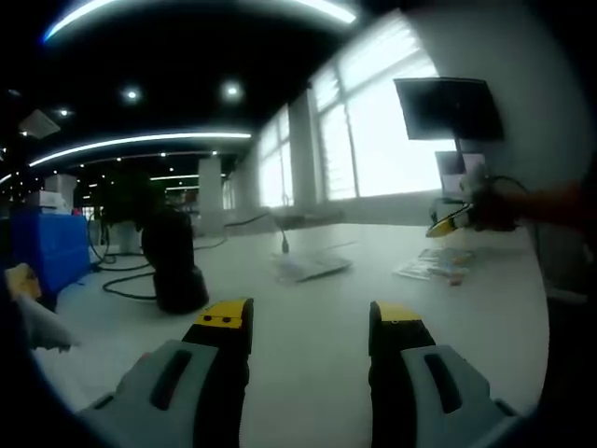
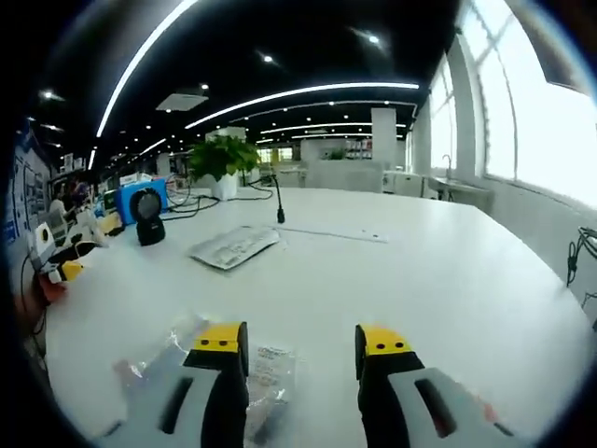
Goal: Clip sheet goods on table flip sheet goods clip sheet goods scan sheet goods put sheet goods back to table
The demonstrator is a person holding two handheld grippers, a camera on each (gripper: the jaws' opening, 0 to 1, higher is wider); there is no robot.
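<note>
Several clear plastic packets of sheet goods point(image 2: 266, 373) lie flat on the white table point(image 2: 438, 280), right under and between the jaws of my right gripper point(image 2: 300, 350). It stands open with nothing held. One more clear packet point(image 2: 149, 359) lies just left of its left jaw. In the left gripper view the same packets point(image 1: 434, 264) show far to the right, with the right gripper point(image 1: 457, 220) hanging over them. My left gripper point(image 1: 310, 322) is open and empty over bare table. A black scanner point(image 1: 173, 261) stands to its left, also seen far off as a scanner point(image 2: 146, 217).
A grey keyboard point(image 2: 233, 245) lies mid-table, seen too as the keyboard point(image 1: 312, 268), with a thin microphone point(image 2: 277, 201) behind it. Black cables point(image 1: 126, 280) run by the scanner. A blue box point(image 1: 47, 247), a potted plant point(image 2: 222, 159) and a dark monitor point(image 1: 443, 107) ring the table.
</note>
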